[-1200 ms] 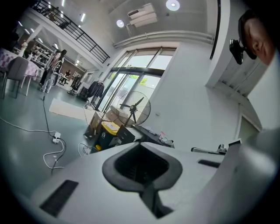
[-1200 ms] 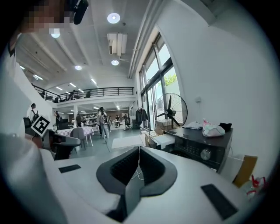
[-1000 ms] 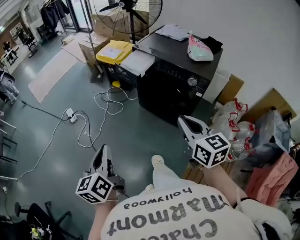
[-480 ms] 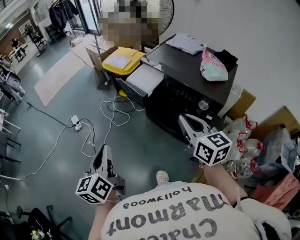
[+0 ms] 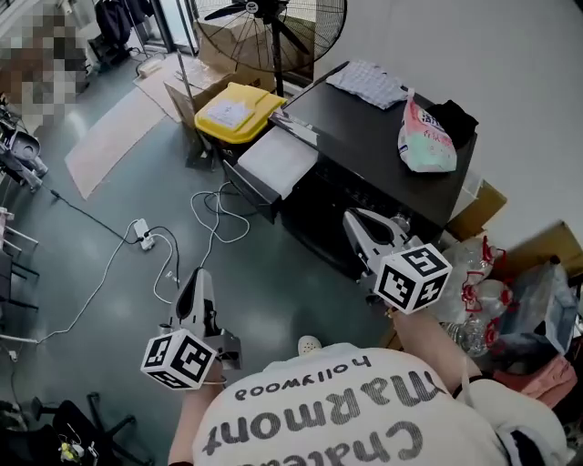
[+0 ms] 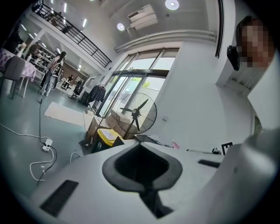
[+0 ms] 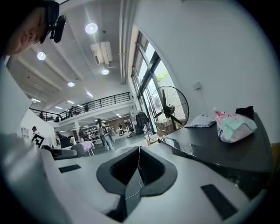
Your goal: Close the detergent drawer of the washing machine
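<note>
One black washing machine (image 5: pixel 383 136) fills the far right of the grey floor (image 5: pixel 109 237), with a big standing fan (image 5: pixel 273 18) and a yellow bin (image 5: pixel 228 114) beyond its left end. The detergent drawer (image 5: pixel 278 162), a pale tray, stands pulled well out from the machine's left front corner, over the floor. It is open, so nothing of the task looks done yet. The right tongs (image 5: pixel 357 221) hover near the machine's front, to the right of the drawer and apart from it, clenched with nothing between the jaws. The left tongs (image 5: pixel 196 278) hang over bare floor, well apart from the drawer, also clenched and empty. A pink and green bag (image 5: pixel 426 136) lies on the machine's top. What remains, I judge, is reaching the drawer's front and pushing it fully home.
</note>
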A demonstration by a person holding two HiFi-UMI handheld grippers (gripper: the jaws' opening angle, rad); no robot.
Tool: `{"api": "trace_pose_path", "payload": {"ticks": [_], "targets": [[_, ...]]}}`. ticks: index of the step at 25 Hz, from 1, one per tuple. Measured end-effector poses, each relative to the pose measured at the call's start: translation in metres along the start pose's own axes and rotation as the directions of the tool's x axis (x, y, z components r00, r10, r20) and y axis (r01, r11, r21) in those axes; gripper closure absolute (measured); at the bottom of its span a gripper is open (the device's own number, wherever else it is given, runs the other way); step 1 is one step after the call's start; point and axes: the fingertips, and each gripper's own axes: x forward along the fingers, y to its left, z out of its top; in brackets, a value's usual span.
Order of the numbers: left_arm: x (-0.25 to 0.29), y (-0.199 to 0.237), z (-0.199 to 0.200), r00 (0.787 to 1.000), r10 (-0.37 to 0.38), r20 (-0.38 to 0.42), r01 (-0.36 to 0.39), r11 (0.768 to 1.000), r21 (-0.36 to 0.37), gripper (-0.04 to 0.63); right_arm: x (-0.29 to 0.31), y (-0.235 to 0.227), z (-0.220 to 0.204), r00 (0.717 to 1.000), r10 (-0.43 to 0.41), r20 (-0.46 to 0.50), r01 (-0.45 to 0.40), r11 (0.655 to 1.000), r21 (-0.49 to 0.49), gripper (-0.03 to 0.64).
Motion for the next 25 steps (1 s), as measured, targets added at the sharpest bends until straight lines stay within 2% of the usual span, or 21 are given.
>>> {"api": "trace_pose_path", "payload": {"ticks": [7, 16, 19, 22, 25], "targets": [[0.024, 0.001, -0.035, 0.996, -0.003, -0.087, 0.002, 1.0, -0.017, 0.588, 0.005, -0.017, -0.035, 0.998, 0.003, -0.056, -0.001, 0.999, 0.044, 0.588], [0.056, 0.018, -0.061, 0.981, -0.067, -0.18, 0.055, 0.996, -0.069, 0.586, -0.004, -0.051, -0.046, 0.993, -0.1, -0.064, 0.107, 0.987, 0.118, 0.588], [0.074, 0.022, -0.064, 0.969, -0.128, -0.211, 0.106, 0.988, -0.109, 0.463, -0.002, -0.061, -0.04, 0.988, -0.145, -0.052, 0.15, 0.98, 0.132, 0.588], [0.094, 0.03, -0.064, 0.95, -0.176, -0.258, 0.15, 0.982, -0.115, 0.411, 0.005, -0.064, -0.025, 0.982, -0.183, -0.034, 0.186, 0.974, 0.129, 0.588], [0.117, 0.042, -0.064, 0.931, -0.227, -0.286, 0.182, 0.968, -0.176, 0.315, 0.012, -0.064, -0.012, 0.975, -0.222, -0.013, 0.222, 0.968, 0.121, 0.588]]}}
